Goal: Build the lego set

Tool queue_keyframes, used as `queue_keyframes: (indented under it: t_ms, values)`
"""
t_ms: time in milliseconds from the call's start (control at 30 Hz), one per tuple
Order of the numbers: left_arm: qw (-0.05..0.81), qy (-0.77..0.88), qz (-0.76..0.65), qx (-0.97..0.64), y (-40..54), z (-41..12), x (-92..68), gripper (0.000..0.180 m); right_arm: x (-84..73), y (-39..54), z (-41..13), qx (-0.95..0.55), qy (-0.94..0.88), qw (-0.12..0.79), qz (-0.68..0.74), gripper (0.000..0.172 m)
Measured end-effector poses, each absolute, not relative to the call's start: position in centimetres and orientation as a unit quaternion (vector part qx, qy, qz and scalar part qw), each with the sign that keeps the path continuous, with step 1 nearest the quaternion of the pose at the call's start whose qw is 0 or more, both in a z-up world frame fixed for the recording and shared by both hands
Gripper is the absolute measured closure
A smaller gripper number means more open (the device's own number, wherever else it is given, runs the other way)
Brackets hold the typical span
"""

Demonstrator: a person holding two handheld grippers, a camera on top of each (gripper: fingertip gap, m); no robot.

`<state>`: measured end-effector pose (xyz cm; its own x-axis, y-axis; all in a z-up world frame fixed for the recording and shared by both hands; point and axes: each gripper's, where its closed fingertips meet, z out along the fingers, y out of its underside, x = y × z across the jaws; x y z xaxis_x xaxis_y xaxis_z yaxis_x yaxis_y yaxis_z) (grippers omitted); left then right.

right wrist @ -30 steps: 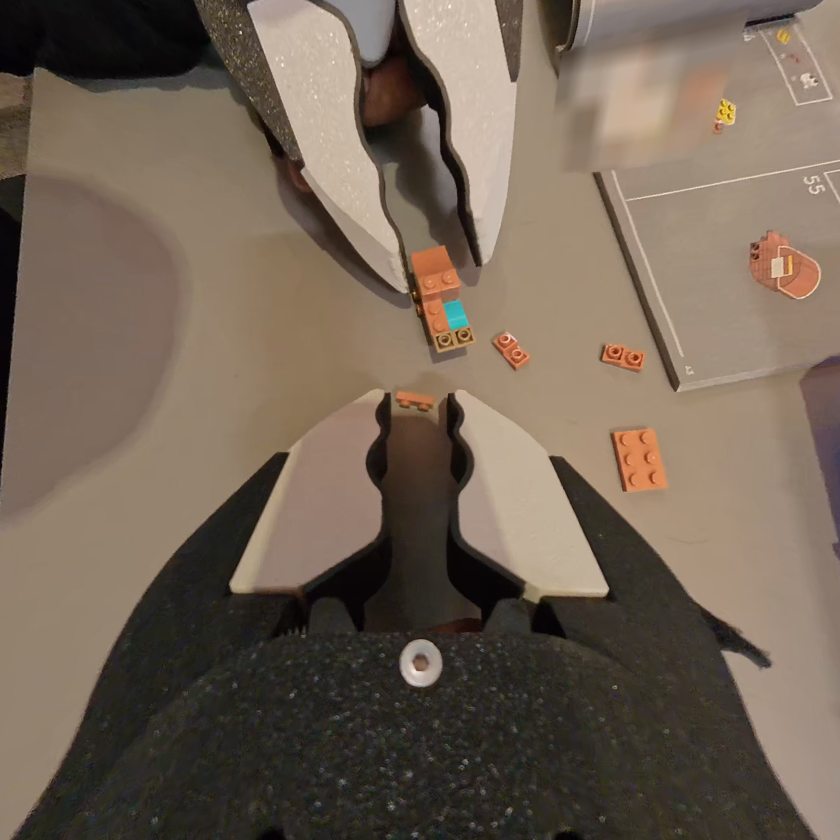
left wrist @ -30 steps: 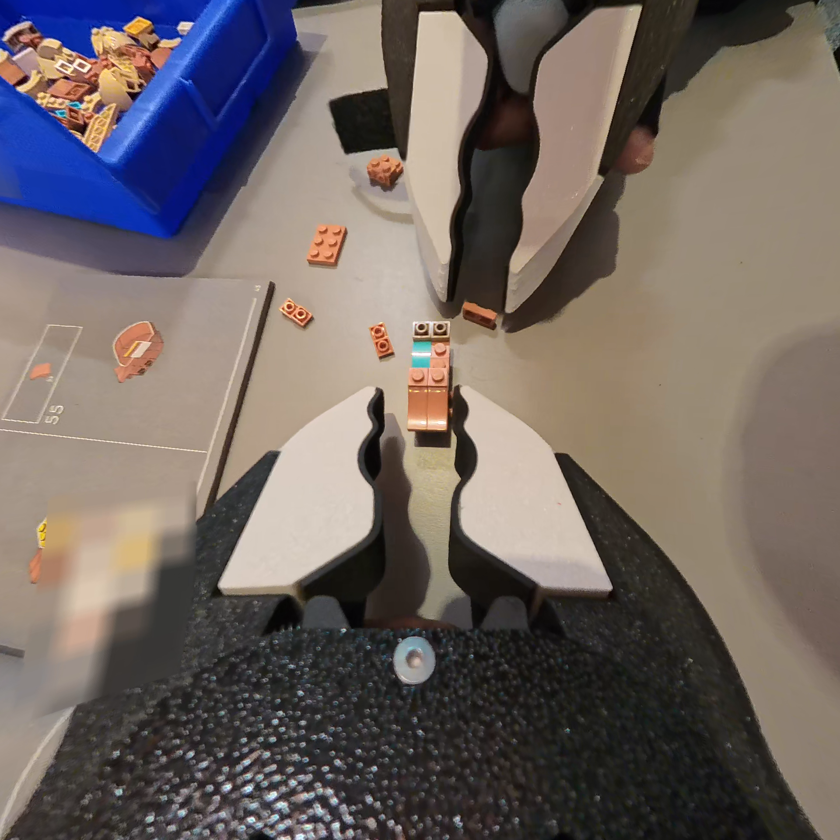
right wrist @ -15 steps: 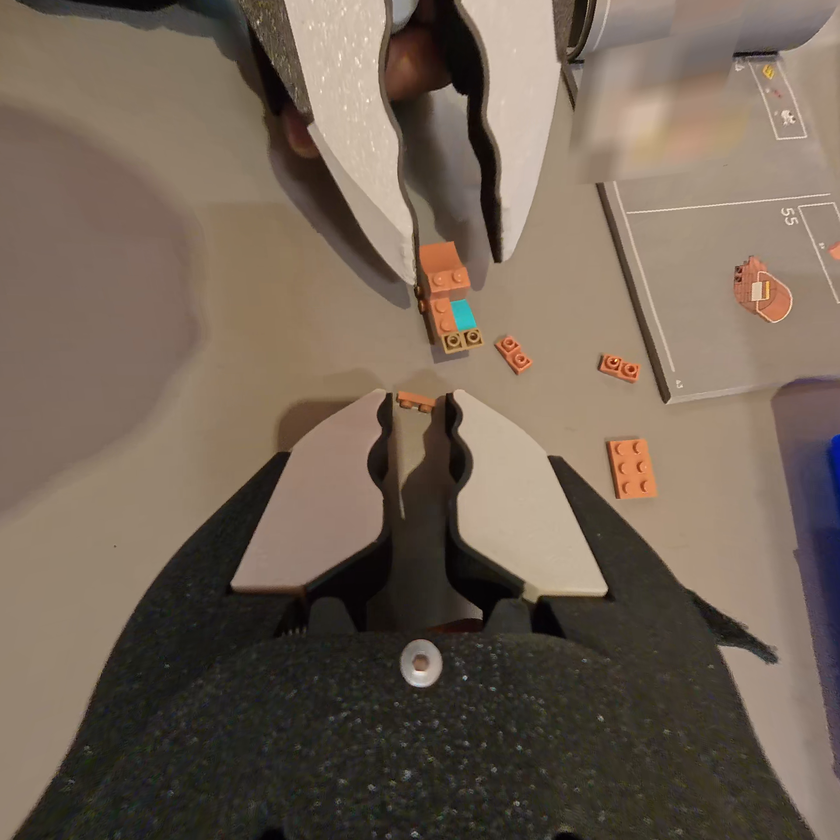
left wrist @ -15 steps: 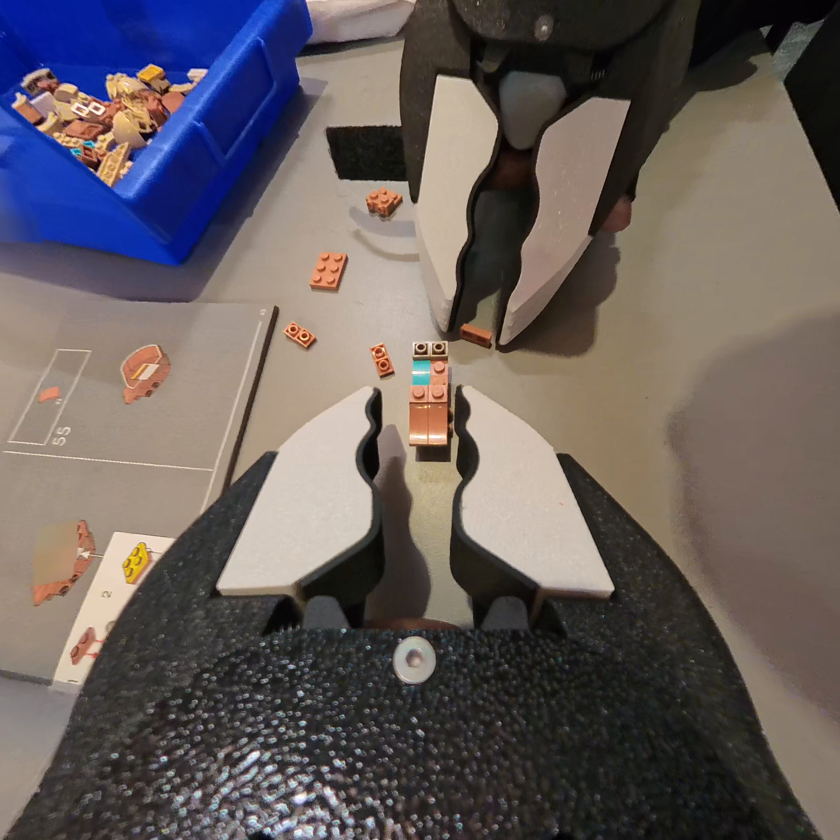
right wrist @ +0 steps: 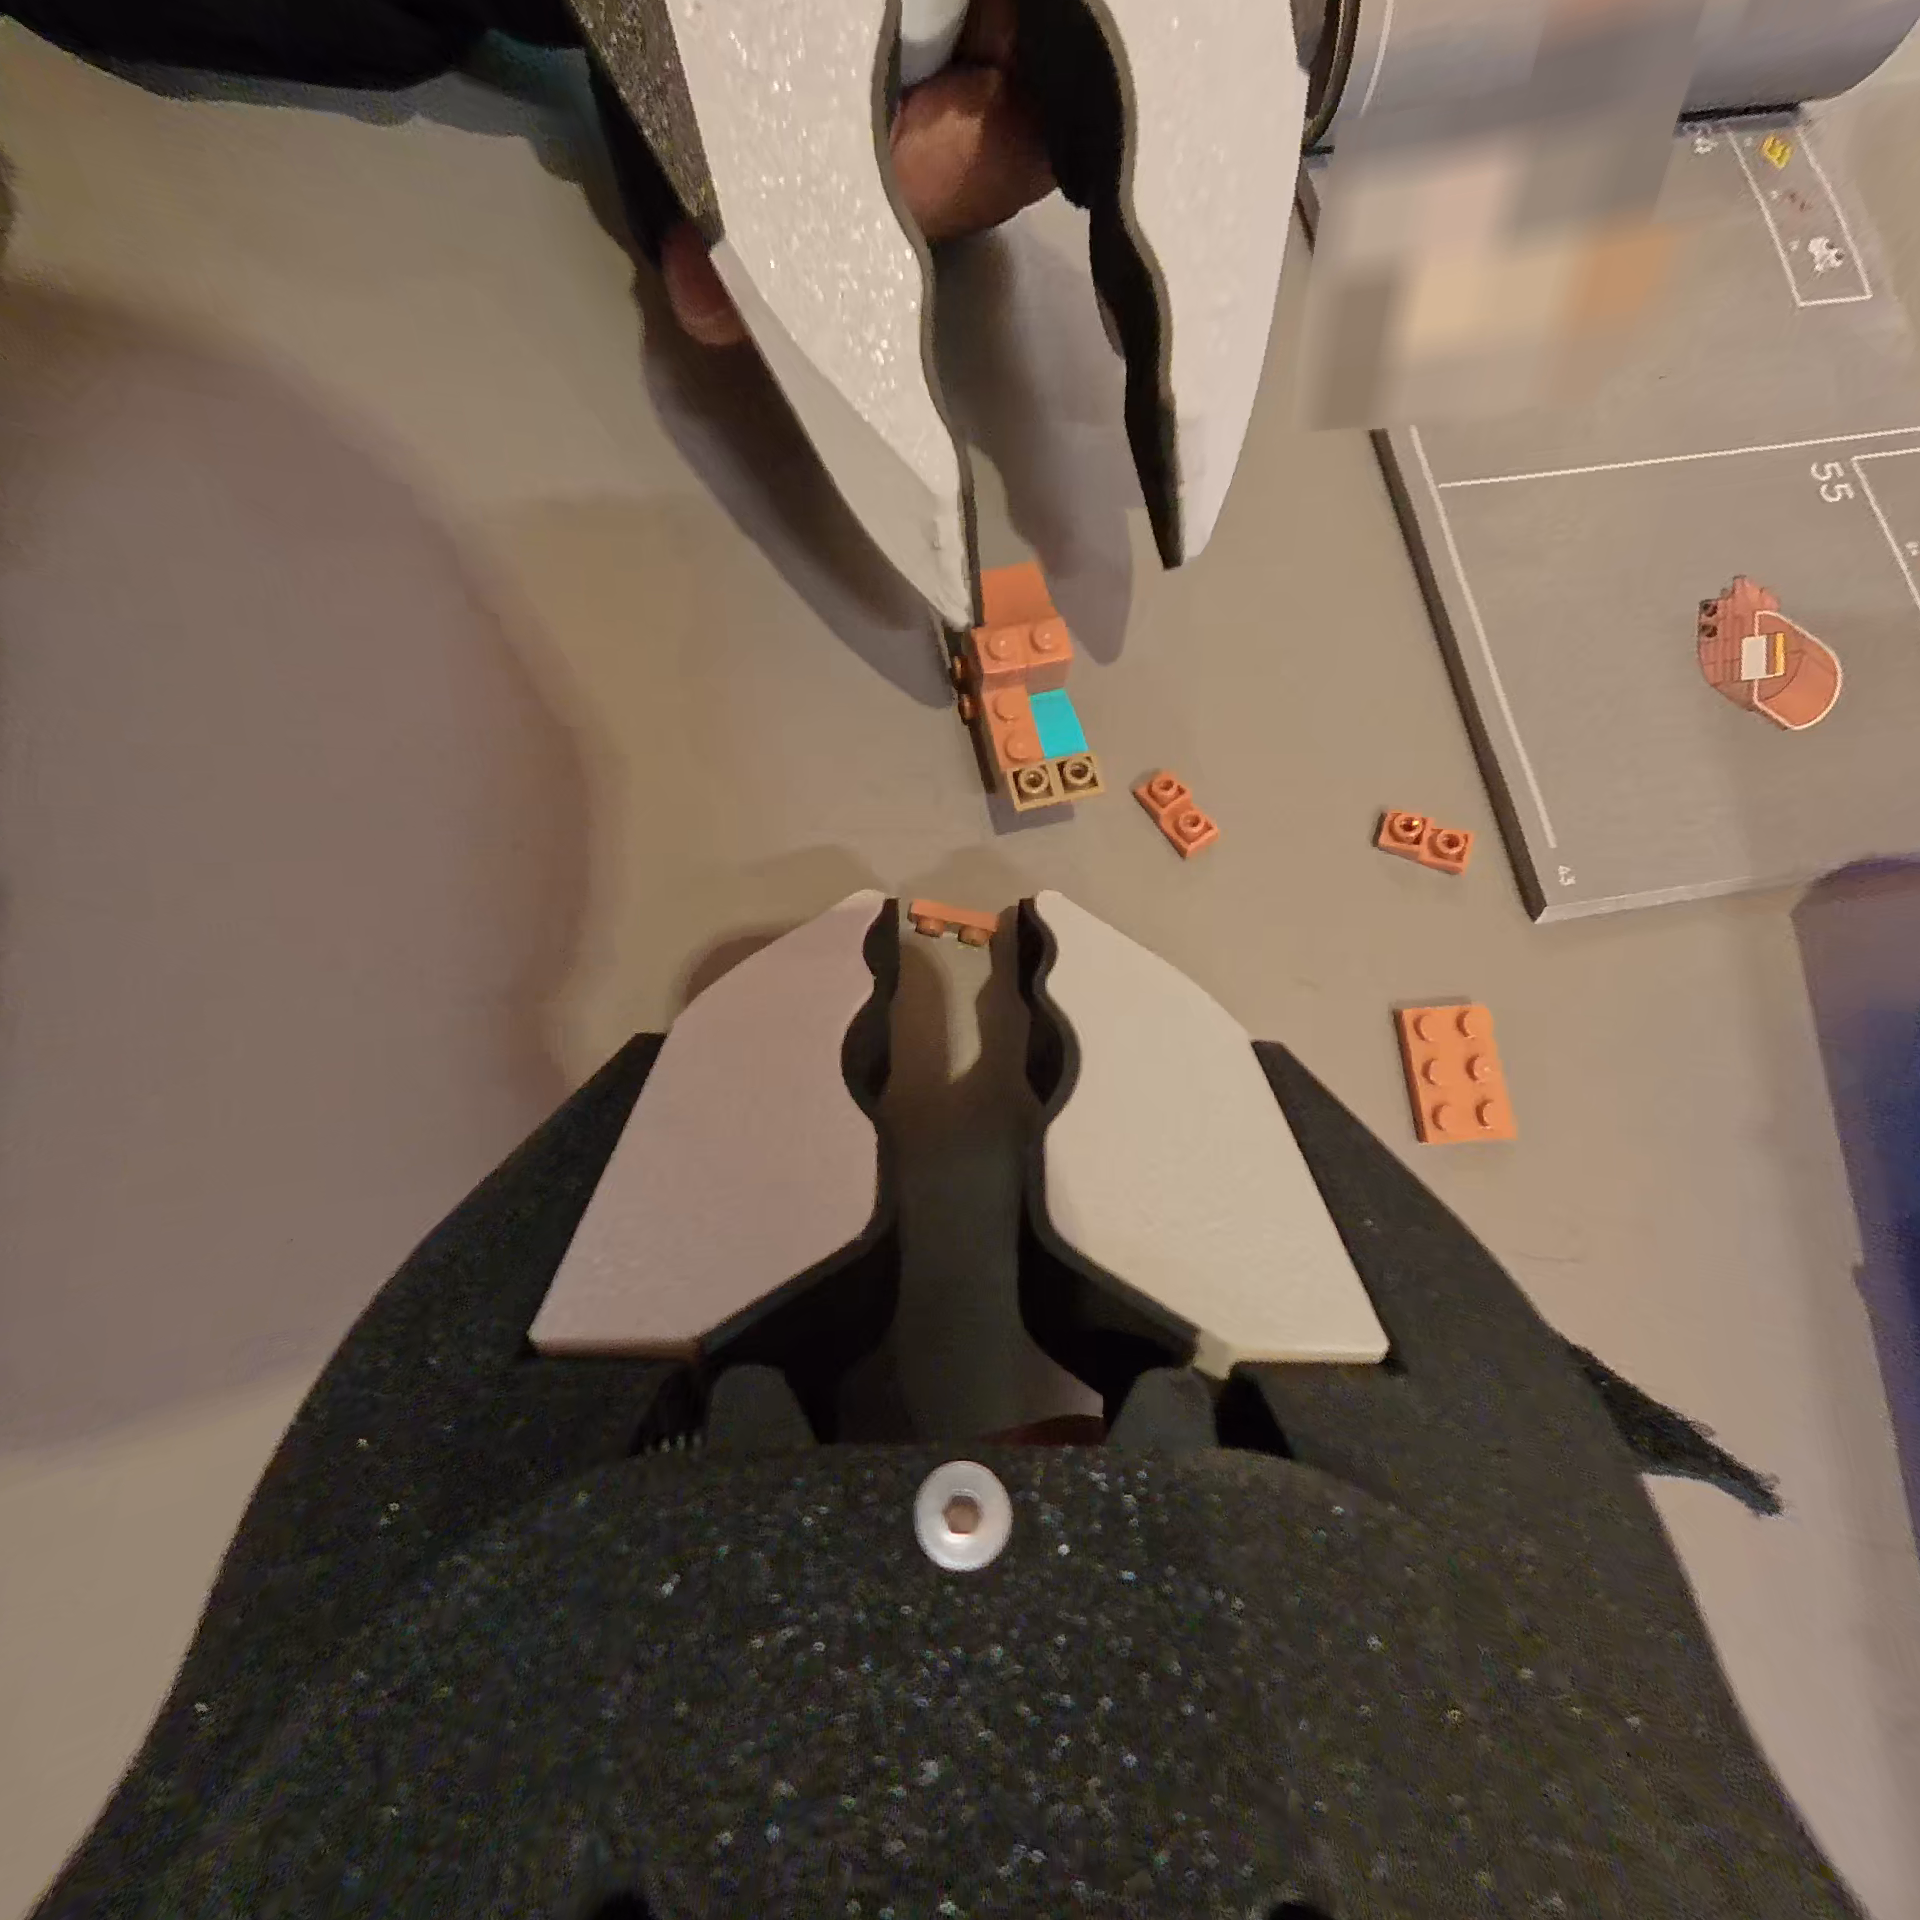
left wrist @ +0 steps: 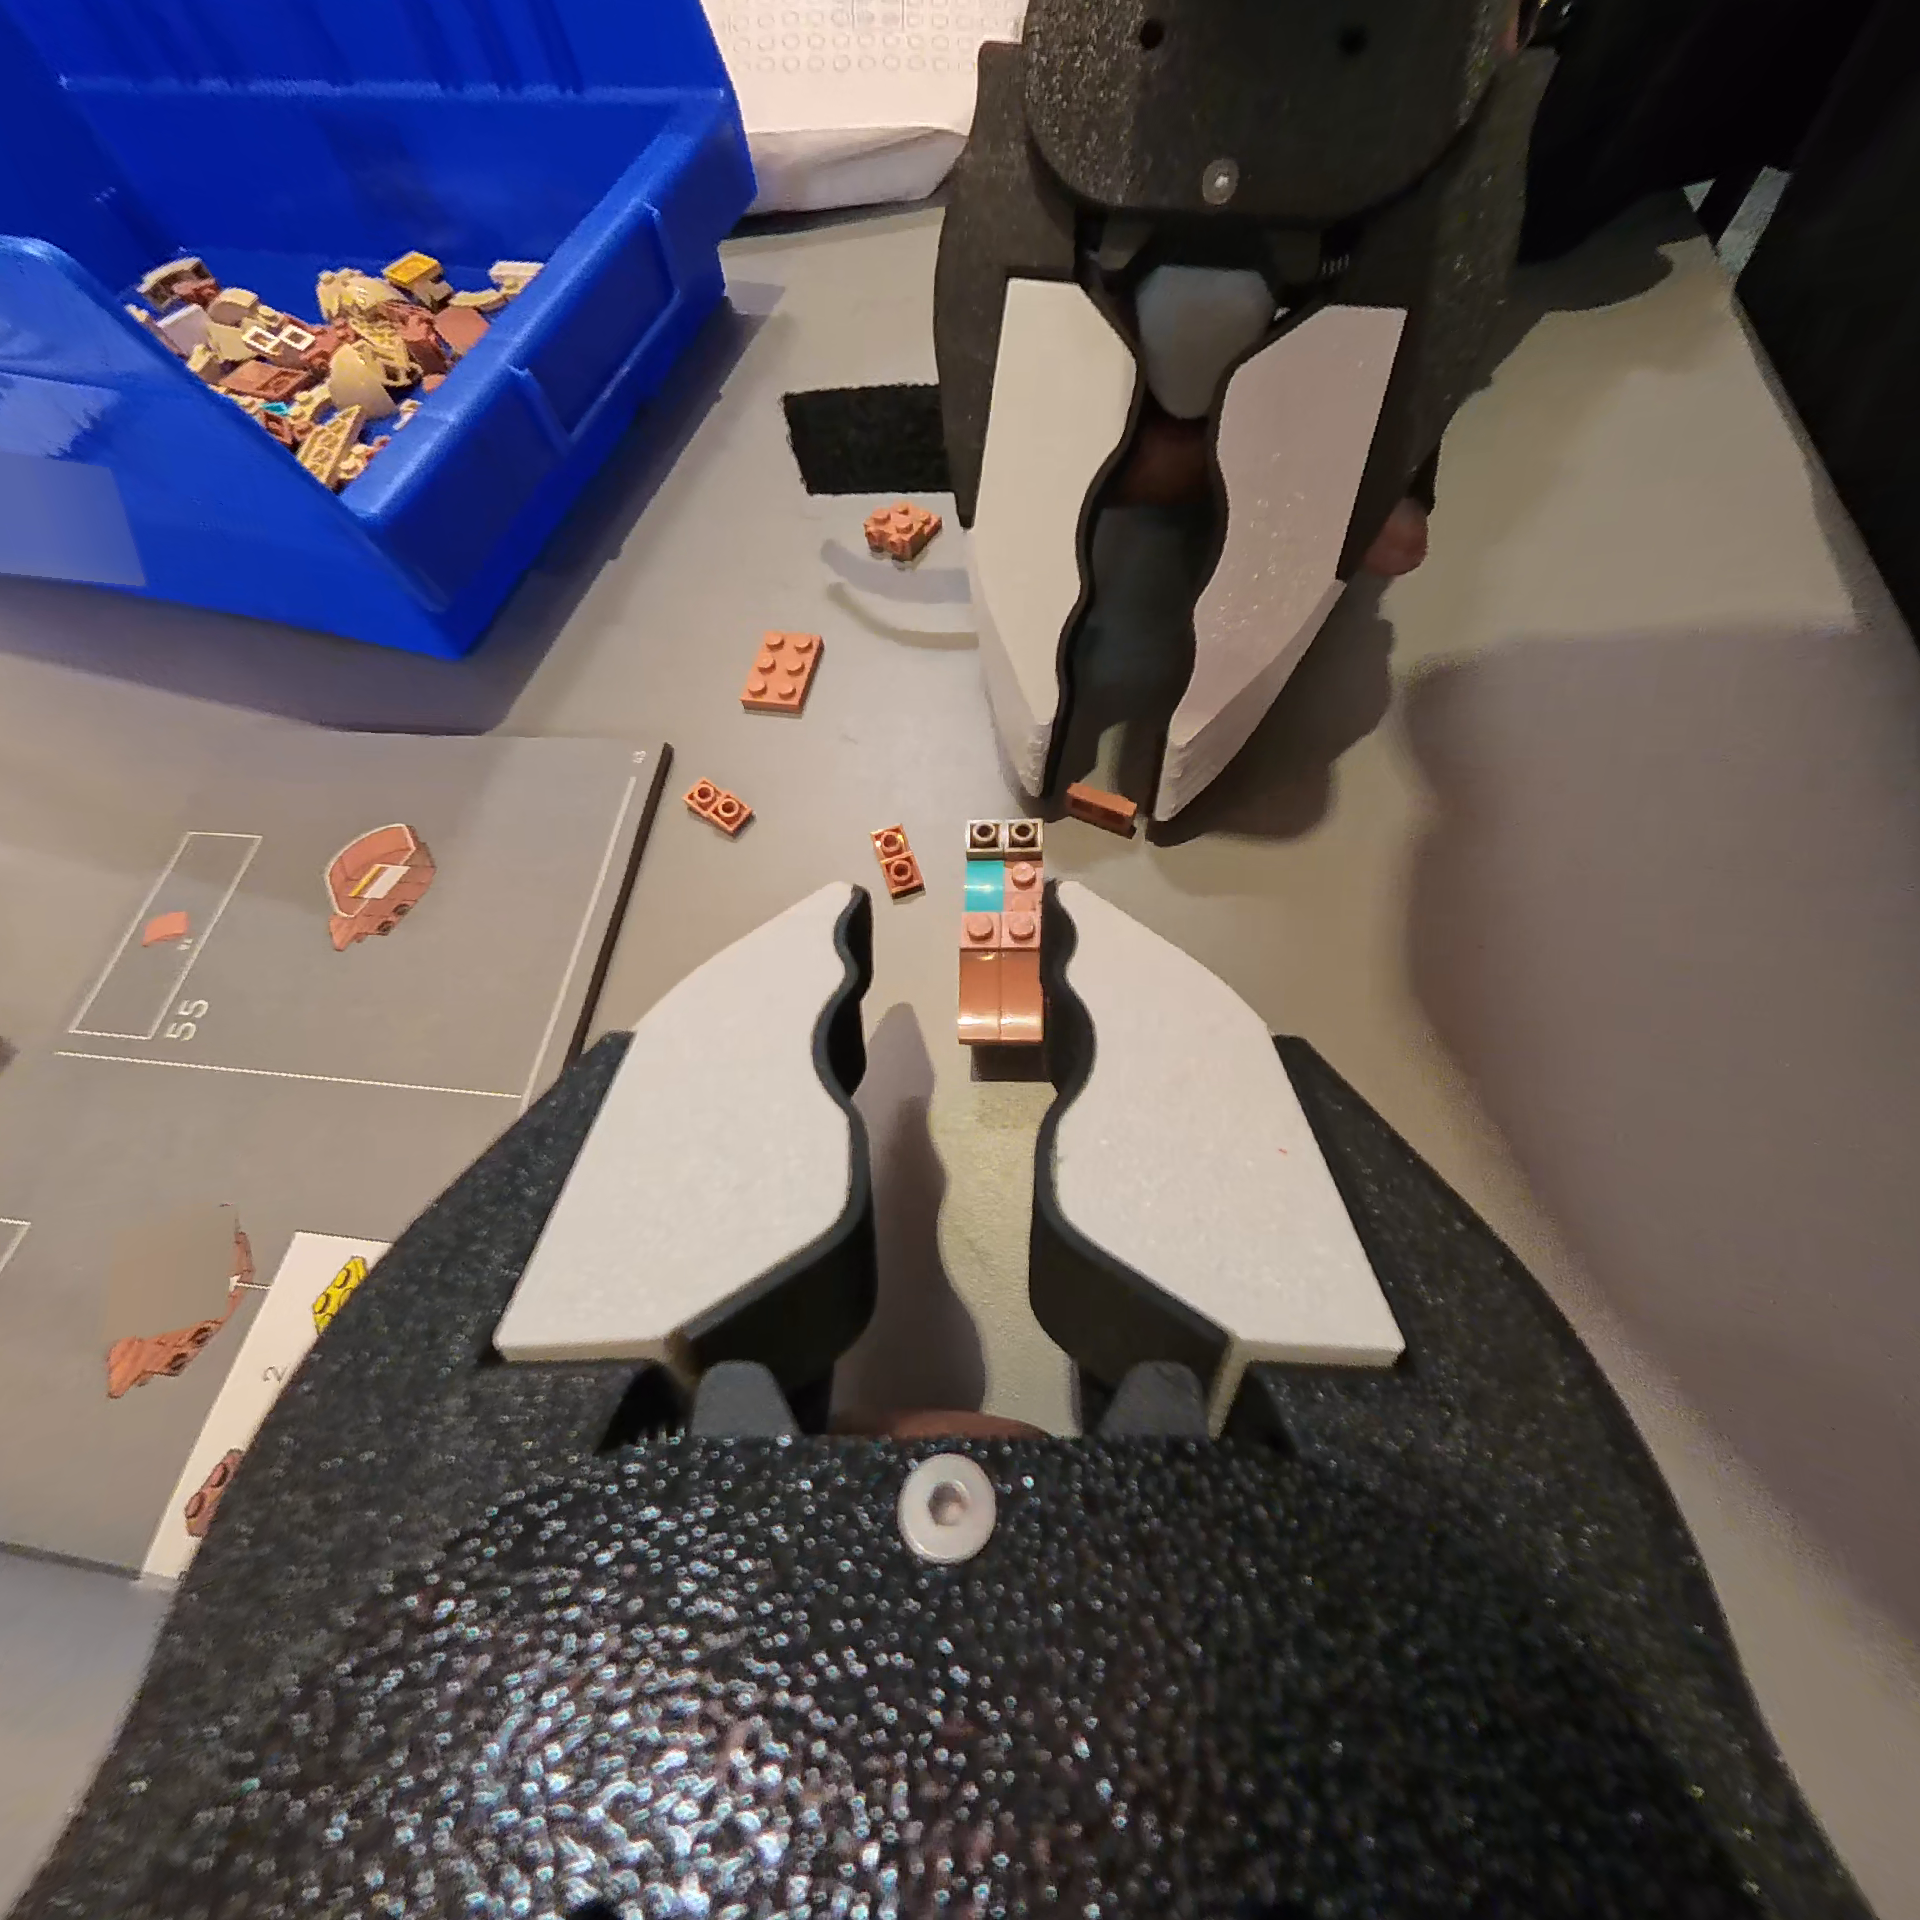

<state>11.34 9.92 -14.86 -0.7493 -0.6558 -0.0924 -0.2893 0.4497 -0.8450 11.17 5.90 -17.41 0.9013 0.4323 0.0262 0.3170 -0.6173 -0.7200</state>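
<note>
The right gripper [right wrist: 958,914] clamps a small brown plate [right wrist: 953,921] at its fingertips. The left gripper [left wrist: 956,935] gapes, one finger against the brick build [left wrist: 1001,940] (other finger clear).

Dim, warm indoor light; soft broad shadows on the grey table [left wrist: 1558,520]; wide-angle edge warping

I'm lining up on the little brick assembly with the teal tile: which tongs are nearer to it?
Left. The left tongs straddle the assembly, one finger against its side. The right tongs stand just short of its tan end, gripping a small brown plate.
</note>
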Motion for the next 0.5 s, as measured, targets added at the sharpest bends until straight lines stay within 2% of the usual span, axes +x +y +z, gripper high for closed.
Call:
queue_keyframes:
  t_ms: [500]
  values:
    - [0.234, 0.8, -0.448, -0.325, 11.1, -14.2, 12.3, 0.15, 11.5, 5.9, -16.2, -0.885, -0.163, 0.408, 0.157, 0.147]
